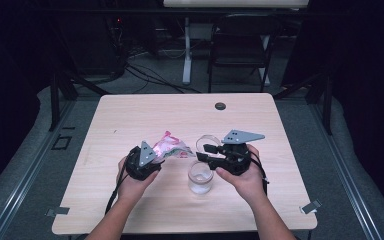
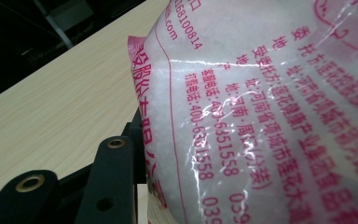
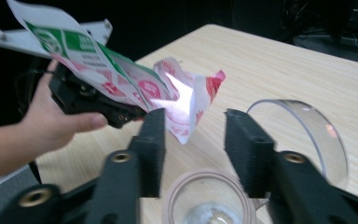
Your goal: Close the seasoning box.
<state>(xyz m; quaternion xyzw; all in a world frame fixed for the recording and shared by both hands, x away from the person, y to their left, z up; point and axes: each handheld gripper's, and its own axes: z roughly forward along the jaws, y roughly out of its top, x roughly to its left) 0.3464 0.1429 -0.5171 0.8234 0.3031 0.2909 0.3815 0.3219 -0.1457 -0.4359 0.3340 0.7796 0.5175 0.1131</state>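
High view: left gripper (image 1: 152, 159) was clamped on the crinkly pink-printed granule bag (image 1: 172, 146), at 11 o'clock of the open glass jar (image 1: 200, 176); clear lid (image 1: 206, 141) at its 12.

Left gripper view: glossy film, white crystals inside.

Right gripper view: my right gripper (image 3: 193, 140) stood with jaws apart, empty, over the jar mouth (image 3: 208, 198). Risk: the floppy bag corner (image 3: 193, 105) missing the narrow mouth and spilling granules on the table (image 3: 270, 70).

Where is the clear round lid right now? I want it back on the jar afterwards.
In the high view the clear round plastic lid lies on the wooden table just behind the open glass jar, right of the pink-printed bag.
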